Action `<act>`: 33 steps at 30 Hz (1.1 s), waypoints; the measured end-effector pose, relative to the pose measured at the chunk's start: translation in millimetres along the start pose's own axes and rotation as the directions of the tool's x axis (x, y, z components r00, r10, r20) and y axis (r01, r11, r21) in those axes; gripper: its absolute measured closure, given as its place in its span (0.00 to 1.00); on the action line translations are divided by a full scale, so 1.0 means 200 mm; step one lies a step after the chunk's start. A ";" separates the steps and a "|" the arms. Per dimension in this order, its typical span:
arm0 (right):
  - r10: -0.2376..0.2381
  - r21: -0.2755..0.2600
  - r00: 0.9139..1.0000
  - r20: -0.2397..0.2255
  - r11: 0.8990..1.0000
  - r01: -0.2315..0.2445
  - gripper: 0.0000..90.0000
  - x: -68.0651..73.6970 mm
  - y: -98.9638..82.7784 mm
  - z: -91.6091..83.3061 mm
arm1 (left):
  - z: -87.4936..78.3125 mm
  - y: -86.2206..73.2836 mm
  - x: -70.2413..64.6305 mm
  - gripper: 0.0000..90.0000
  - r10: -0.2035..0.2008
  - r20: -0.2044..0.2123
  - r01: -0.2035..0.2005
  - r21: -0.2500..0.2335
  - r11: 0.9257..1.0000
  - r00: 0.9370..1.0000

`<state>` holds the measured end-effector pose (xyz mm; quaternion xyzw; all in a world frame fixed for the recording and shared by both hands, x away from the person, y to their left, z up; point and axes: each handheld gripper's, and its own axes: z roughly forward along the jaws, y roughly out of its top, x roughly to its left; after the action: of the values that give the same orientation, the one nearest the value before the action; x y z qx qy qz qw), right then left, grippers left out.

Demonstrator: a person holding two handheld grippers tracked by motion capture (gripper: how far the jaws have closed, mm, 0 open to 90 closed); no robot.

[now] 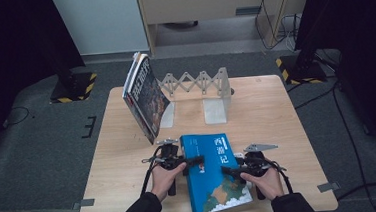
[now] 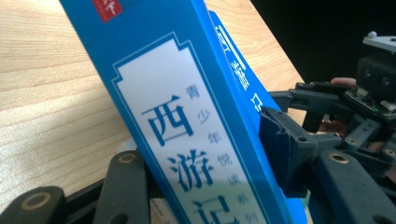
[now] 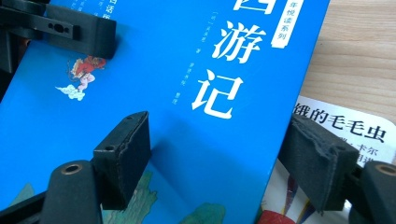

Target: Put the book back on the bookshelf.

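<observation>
Left claw [image 1: 196, 161] clamped across the spine edge of the blue book [image 1: 211, 172], one jaw on the cover, the other underneath; right claw [image 1: 229, 170] pinching the opposite edge likewise, top jaw on the cover, lower jaw between book and the white picture book [image 3: 343, 135] beneath. Best to lift with both sides level, keep pads squeezed evenly, and avoid dragging the white one along. Thick glossy hardback, white title characters, painted landscape at the bottom, lying near the front of the wooden surface [image 1: 271, 110], well short of the expanding rack [image 1: 197, 85].
</observation>
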<state>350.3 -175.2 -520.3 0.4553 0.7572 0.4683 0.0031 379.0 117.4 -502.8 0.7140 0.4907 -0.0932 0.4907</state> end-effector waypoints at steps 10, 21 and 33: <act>0.007 0.002 1.000 0.003 1.000 -0.007 0.29 0.00 0.00 0.00 | 0.02 0.01 0.01 0.49 -0.047 0.002 0.047 -0.004 0.999 0.999; 0.014 0.000 1.000 0.012 1.000 -0.014 0.29 0.00 0.00 0.00 | 0.04 0.02 0.00 0.50 -0.049 -0.007 0.049 -0.036 0.998 0.999; 0.004 -0.071 1.000 -0.031 0.997 -0.007 0.33 -0.04 0.03 -0.04 | -0.02 0.06 -0.08 0.63 0.059 0.043 -0.054 -0.098 0.994 0.997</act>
<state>355.8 -185.0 -515.4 0.4497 0.7388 0.5019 0.0063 379.6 110.0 -484.0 0.7005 0.4627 -0.0717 0.5385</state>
